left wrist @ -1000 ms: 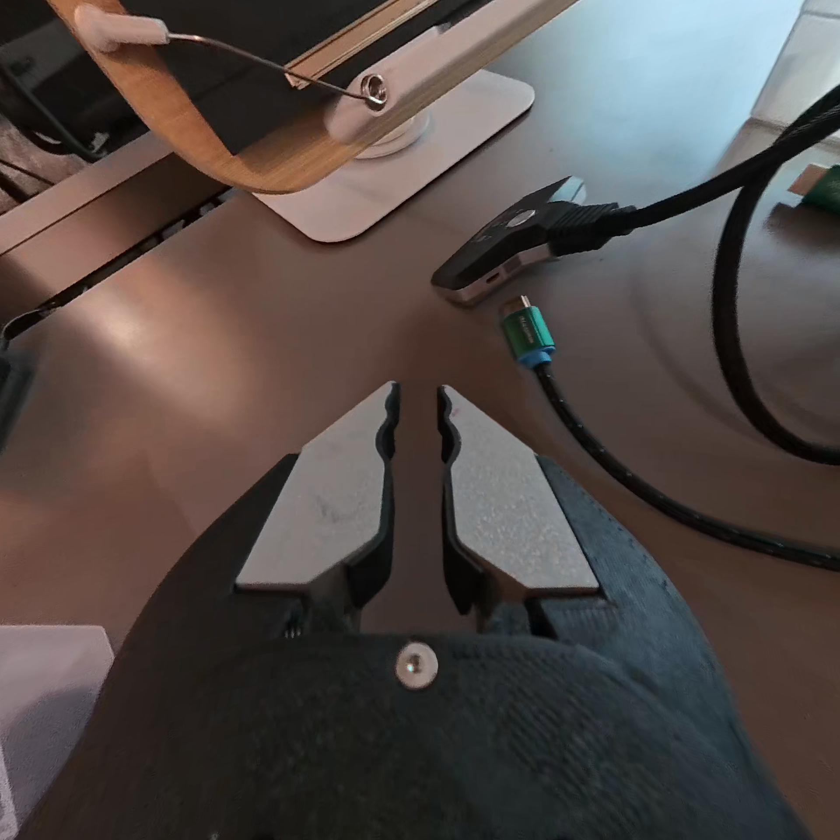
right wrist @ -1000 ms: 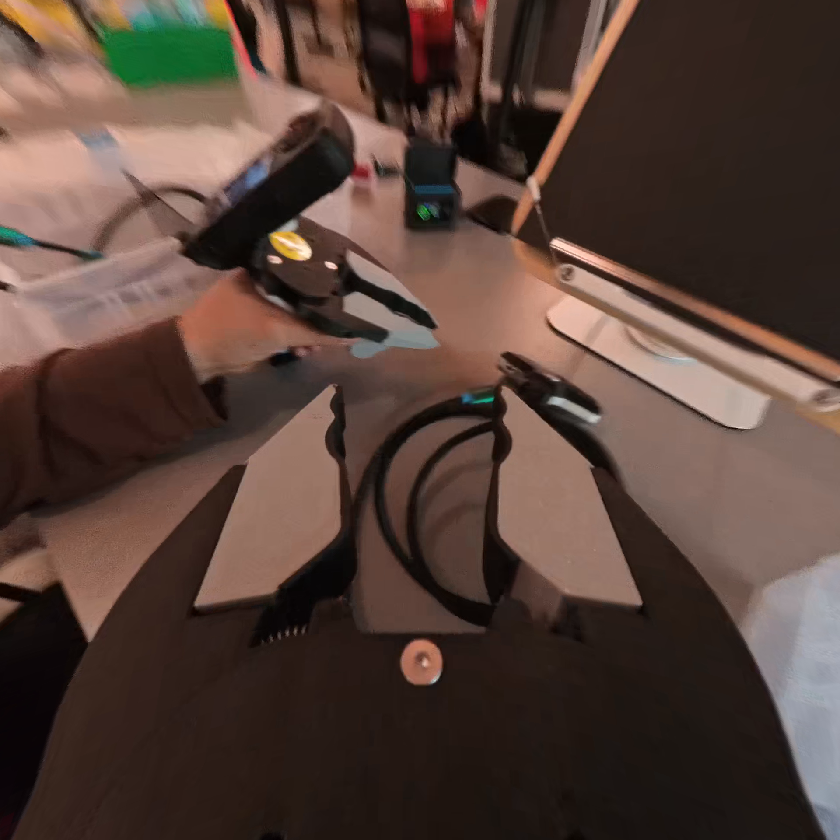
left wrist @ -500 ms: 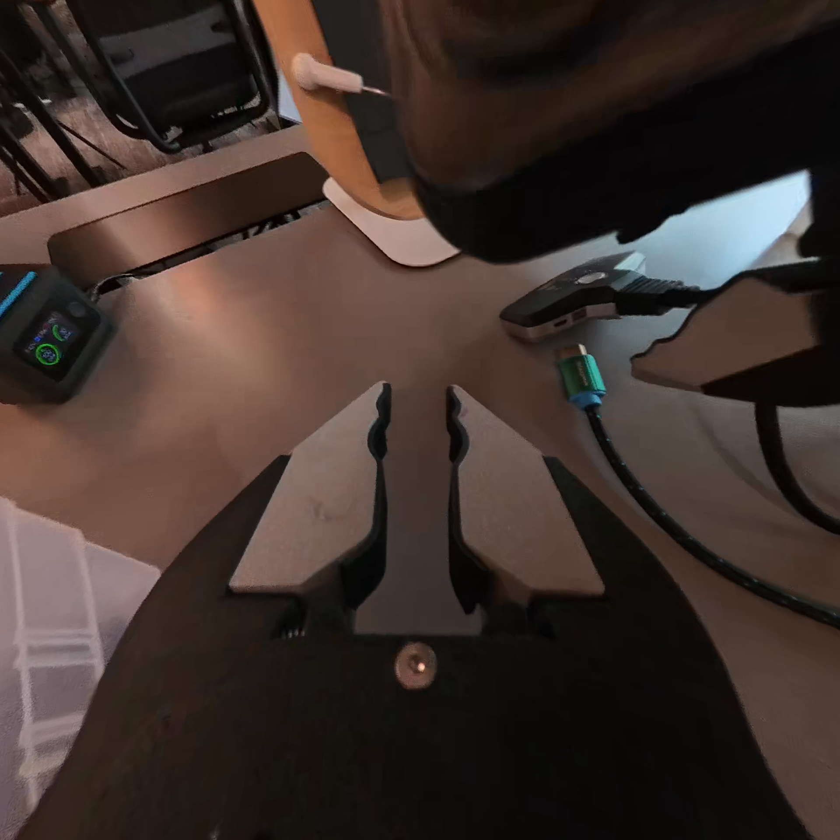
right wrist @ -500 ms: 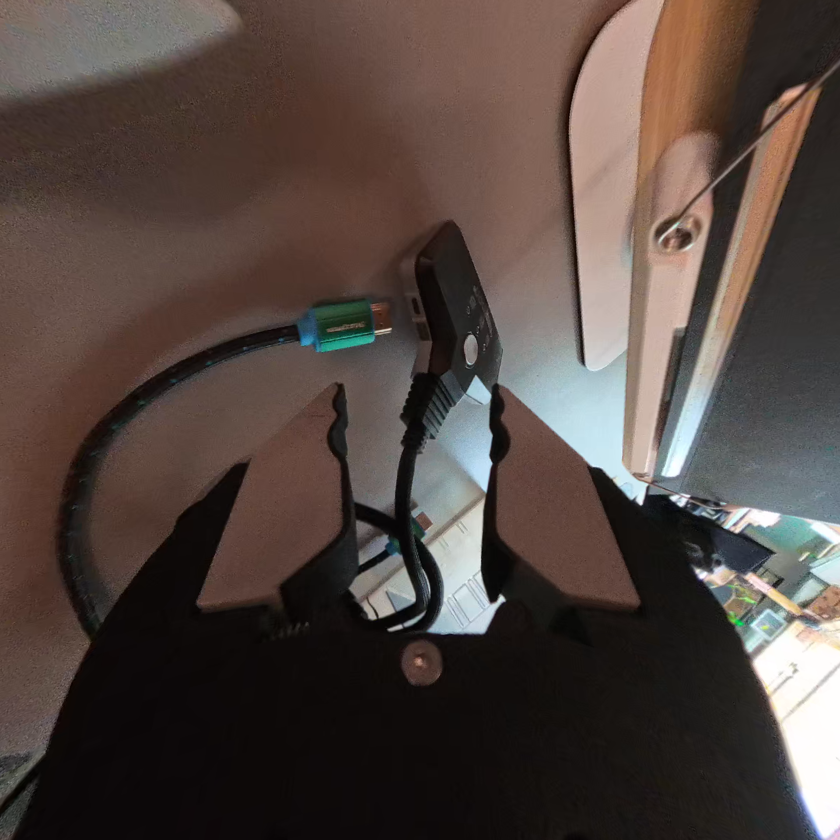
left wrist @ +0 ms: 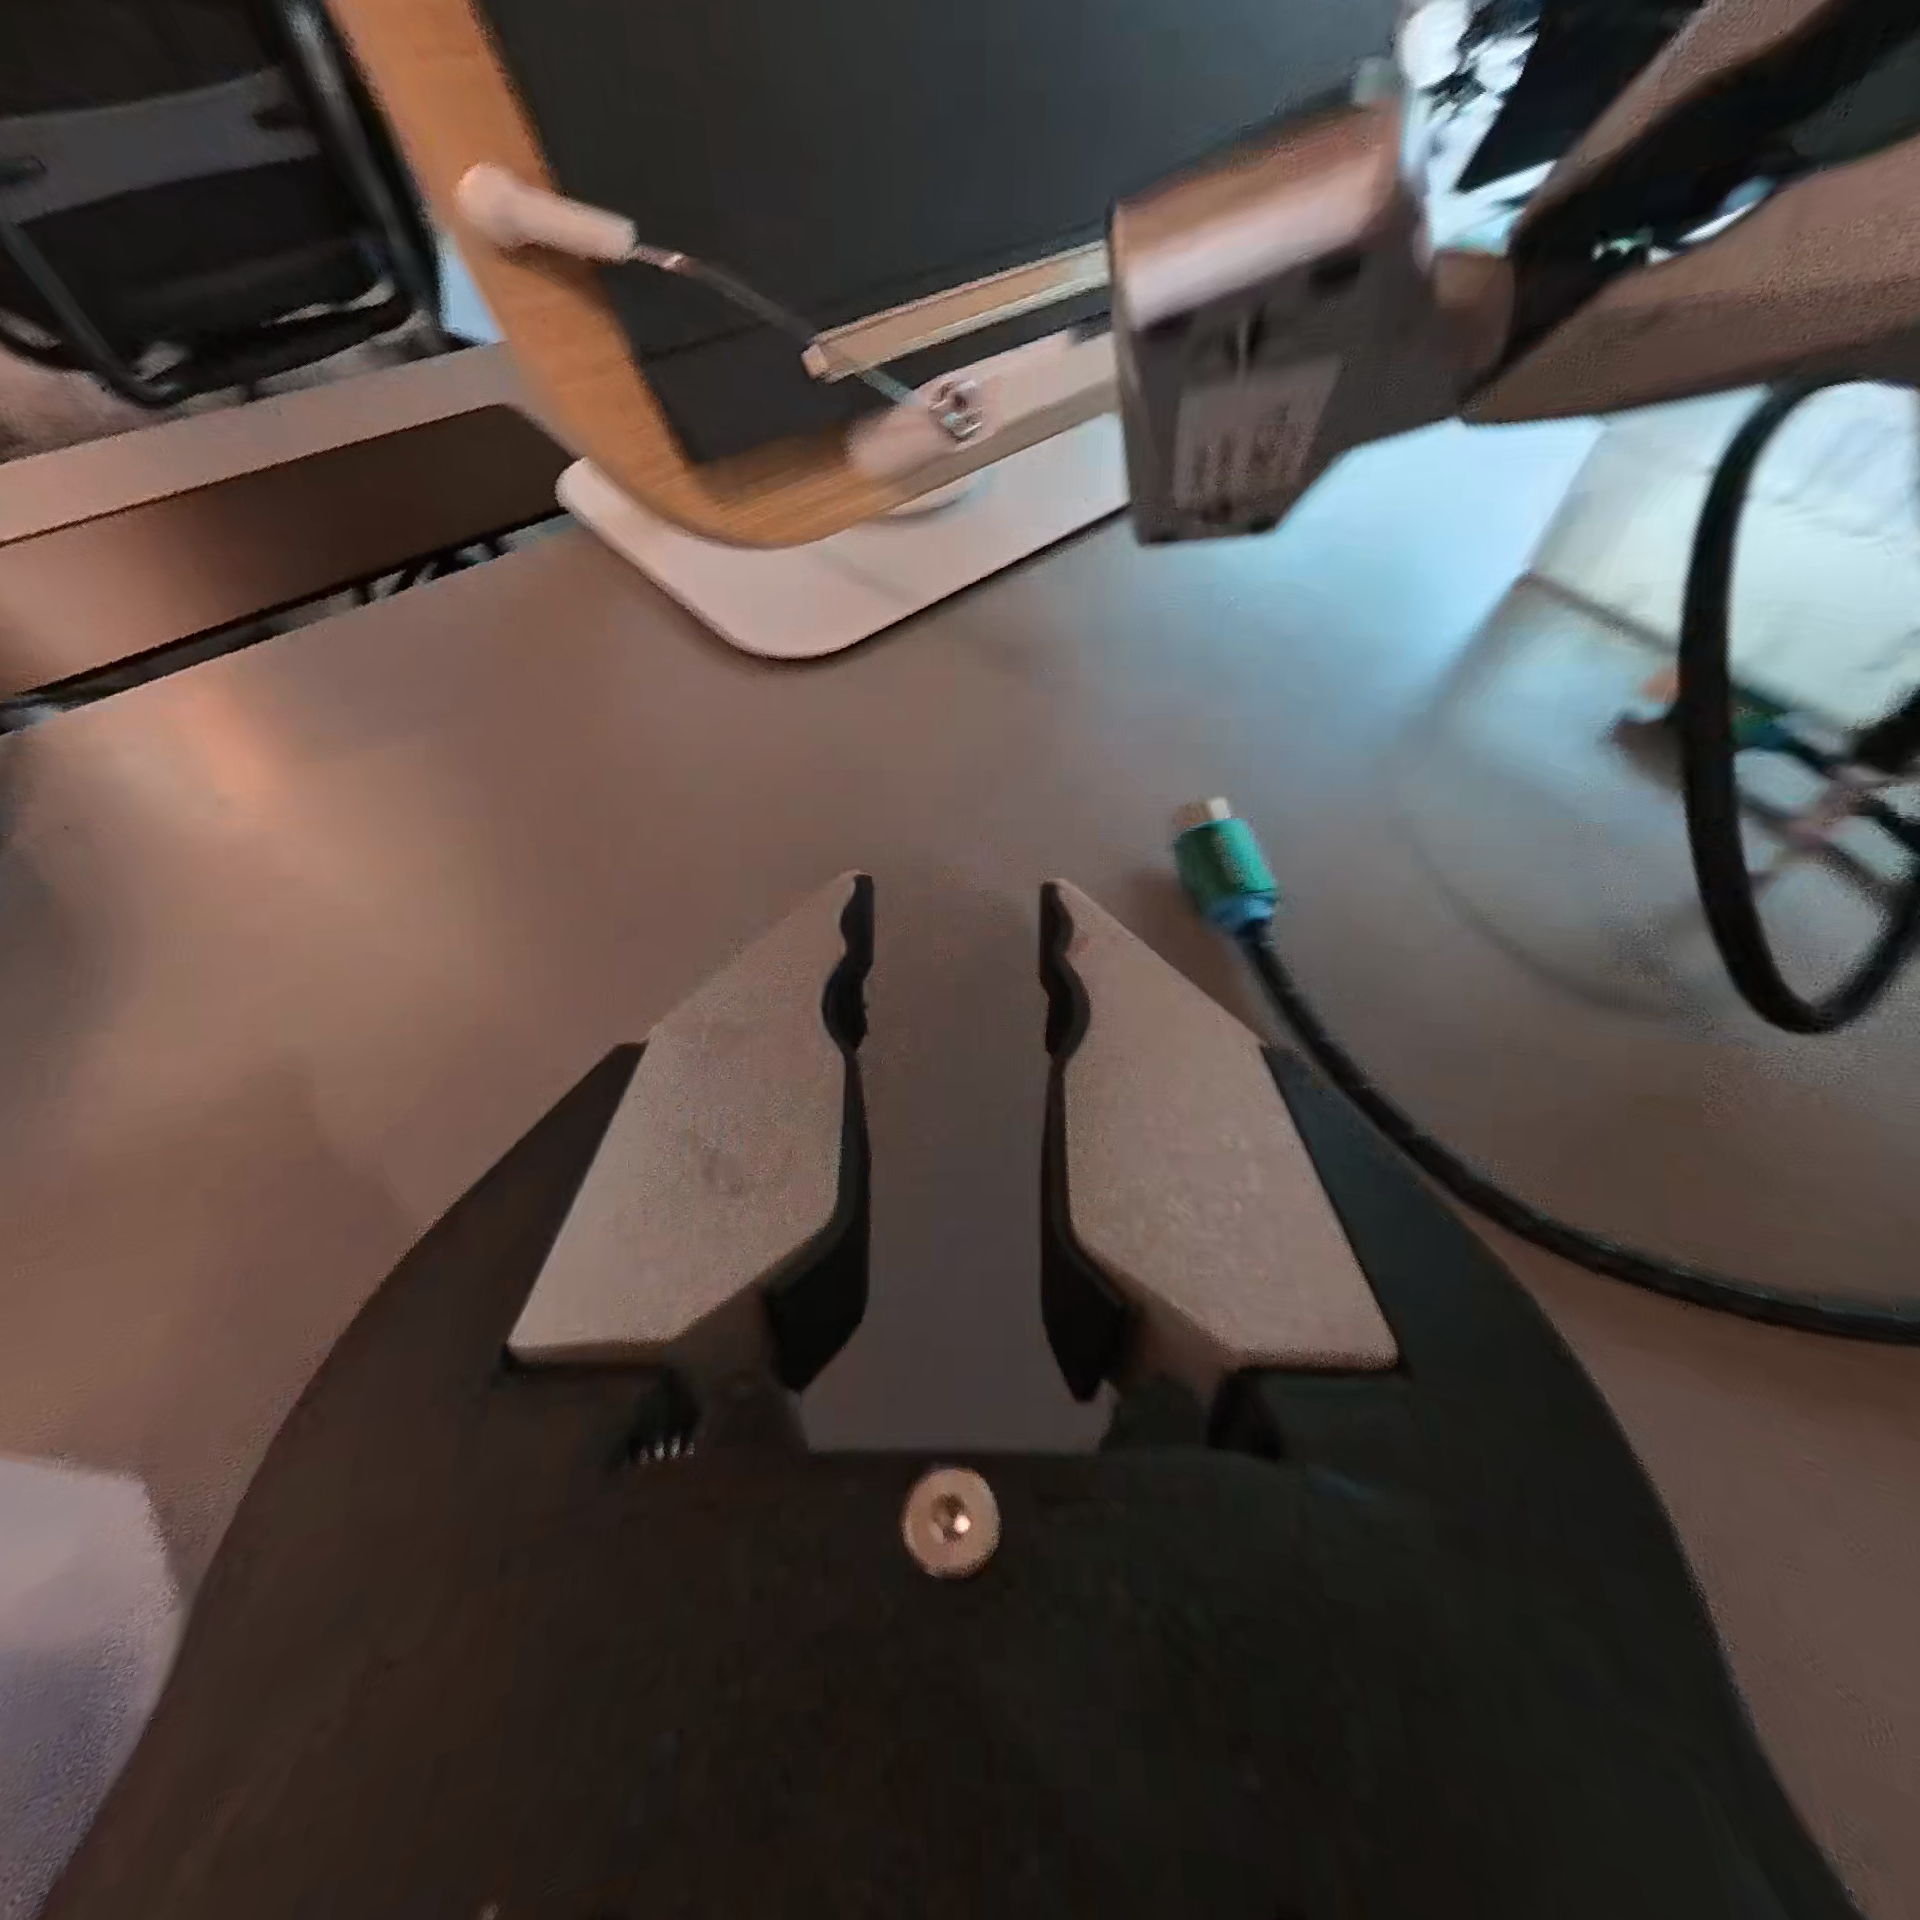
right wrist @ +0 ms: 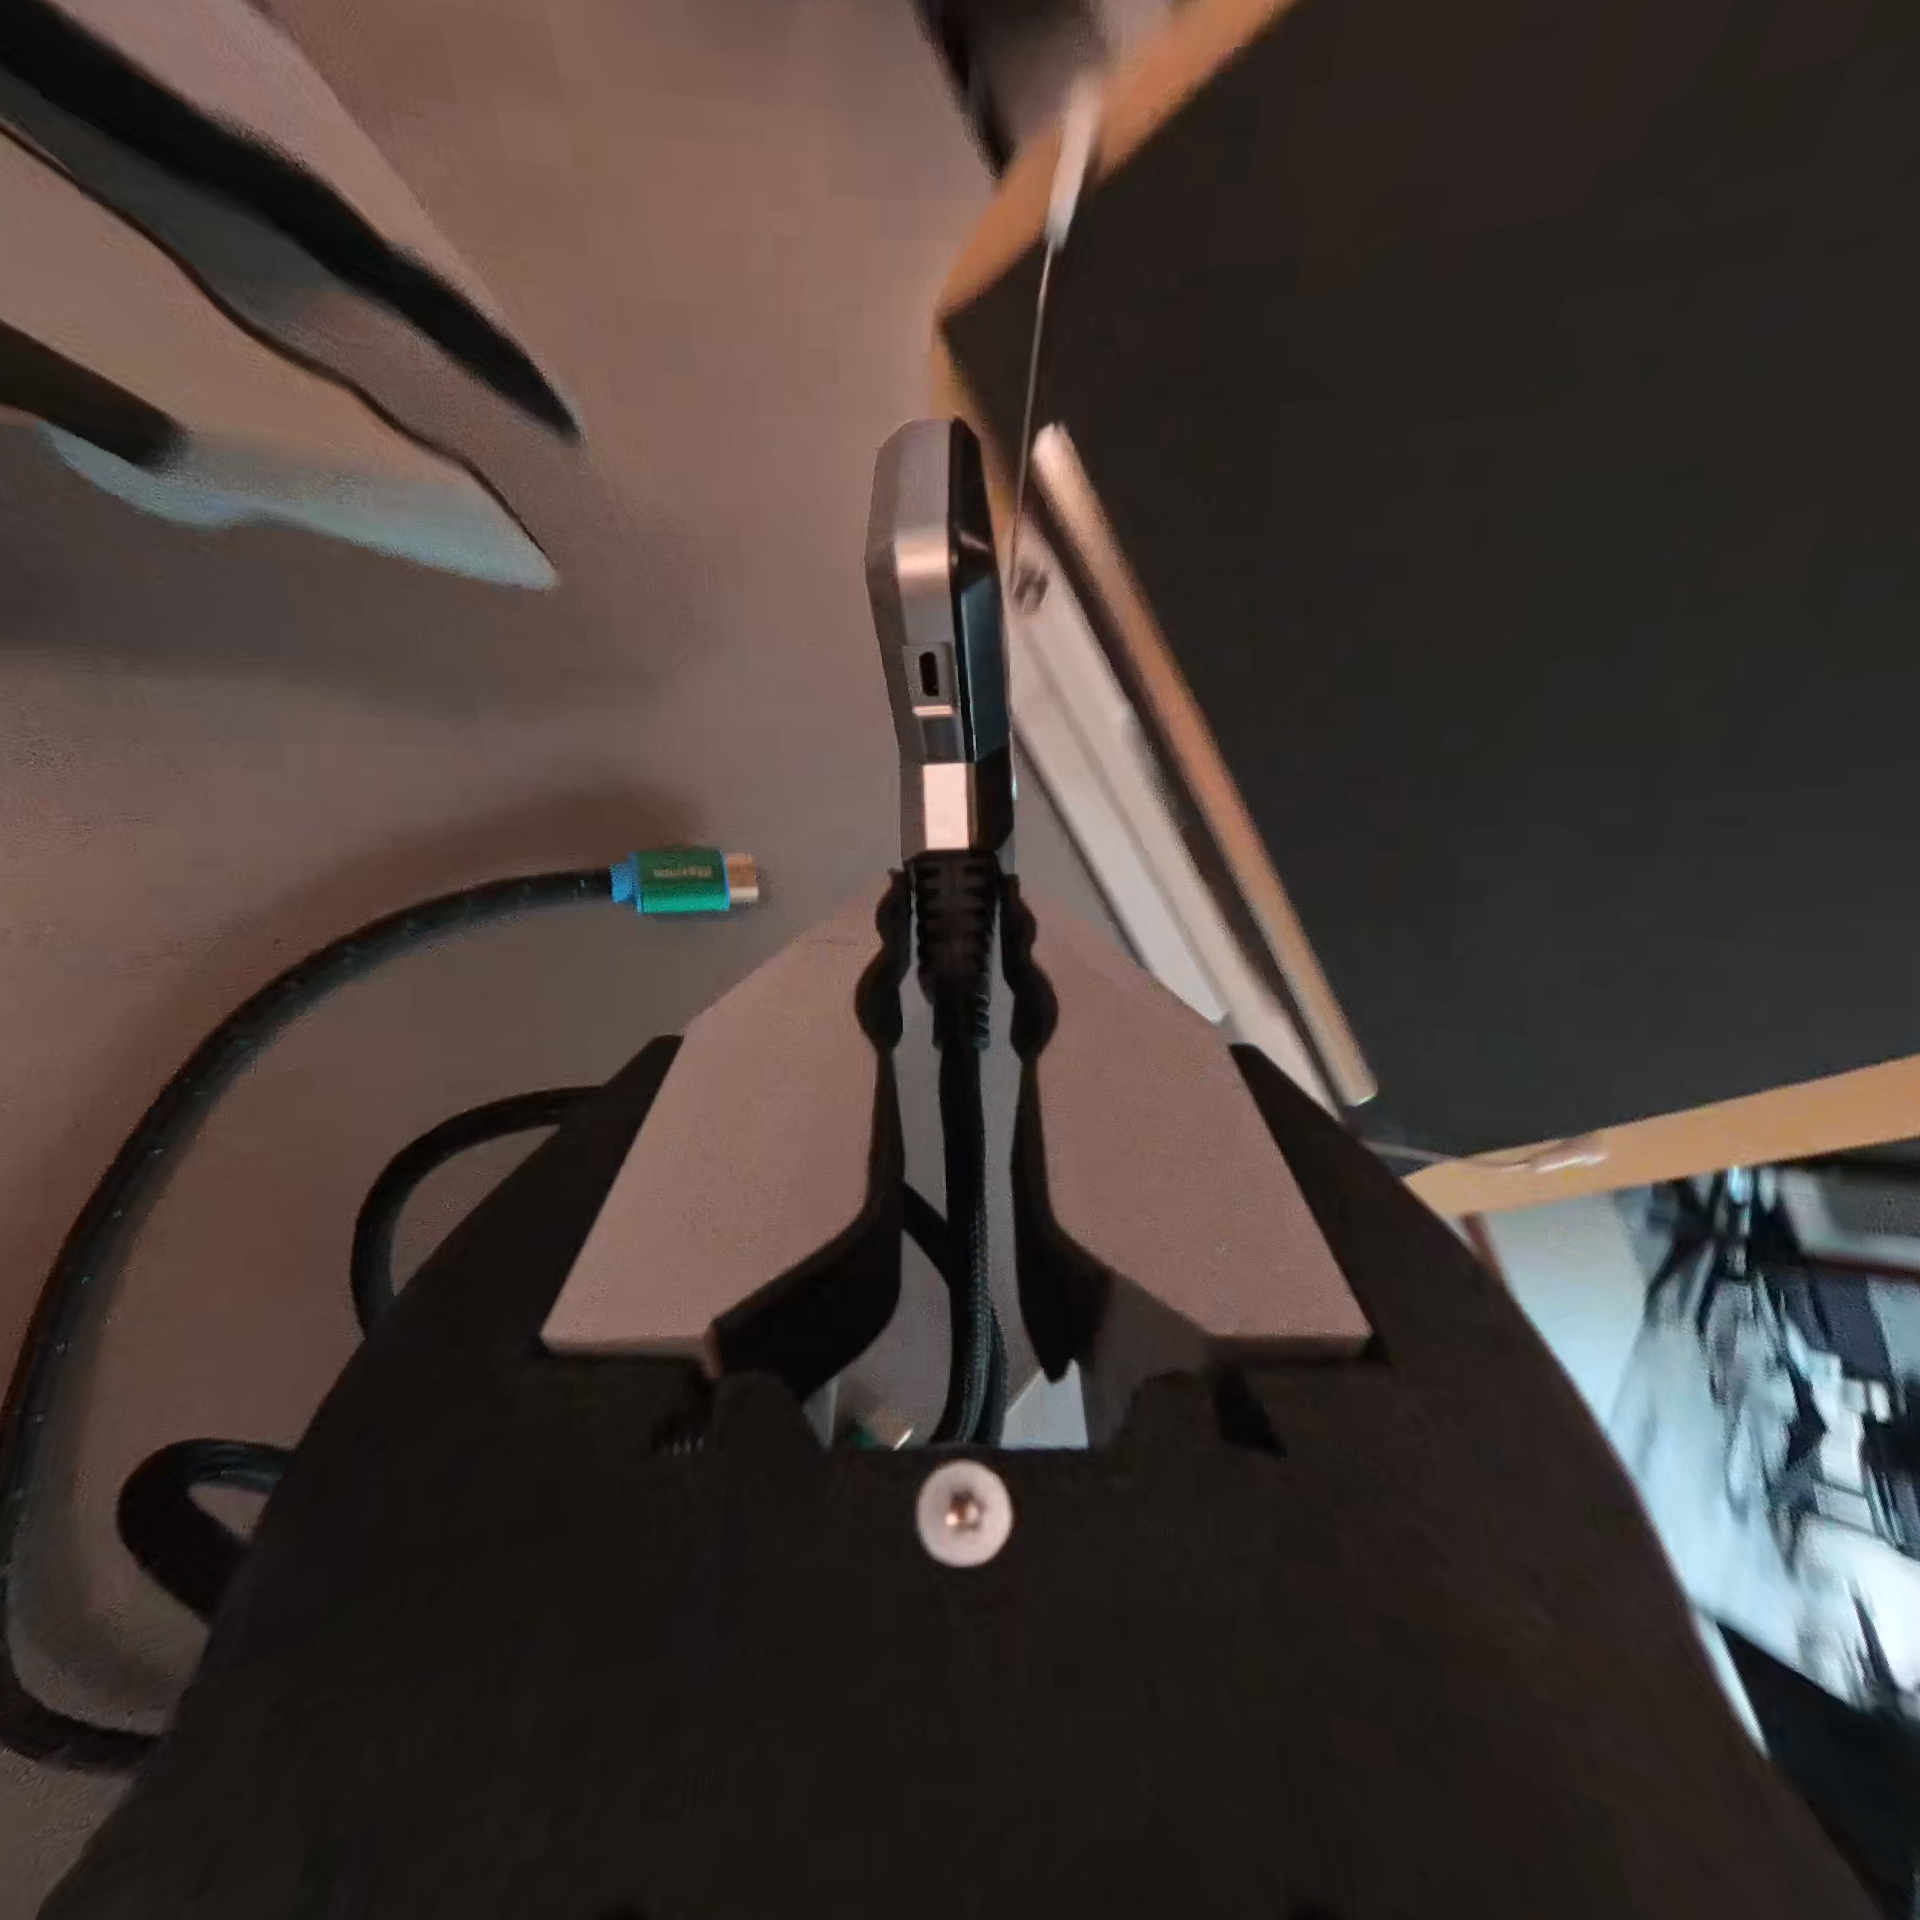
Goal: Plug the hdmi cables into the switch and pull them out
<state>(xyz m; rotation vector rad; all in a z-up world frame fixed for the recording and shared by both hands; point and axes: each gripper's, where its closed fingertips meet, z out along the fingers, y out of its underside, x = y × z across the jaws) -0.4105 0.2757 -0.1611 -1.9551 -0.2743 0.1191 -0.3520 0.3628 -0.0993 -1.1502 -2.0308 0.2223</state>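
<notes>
- Right wrist view: my right gripper (right wrist: 956, 914) is clamped on the ribbed black plug (right wrist: 954, 925) of a black cable (right wrist: 966, 1195), which runs back between my fingers (right wrist: 1174, 1143).
- Straight ahead of those fingertips, the plug sits in the end of the switch (right wrist: 935, 582), a slim grey and black box pointing away from me, a small port on its side facing the camera.
- To the left of my right fingertips, the green-headed HDMI plug (right wrist: 686, 881) lies loose on the brown table (right wrist: 312, 727), apart from the switch, its braided cable (right wrist: 208, 1060) curving back to my left.
- Right of the switch stands a dark monitor (right wrist: 1507, 520) with a wood-coloured frame.
- Left wrist view: my left gripper (left wrist: 956, 914) is open and holds nothing, above the table (left wrist: 520, 831).
- Just to the right of my left fingertips lies the green plug (left wrist: 1226, 862), metal tip pointing away.
- Up and to the right, the switch (left wrist: 1236, 364) hangs blurred in the air, clear of the table.
</notes>
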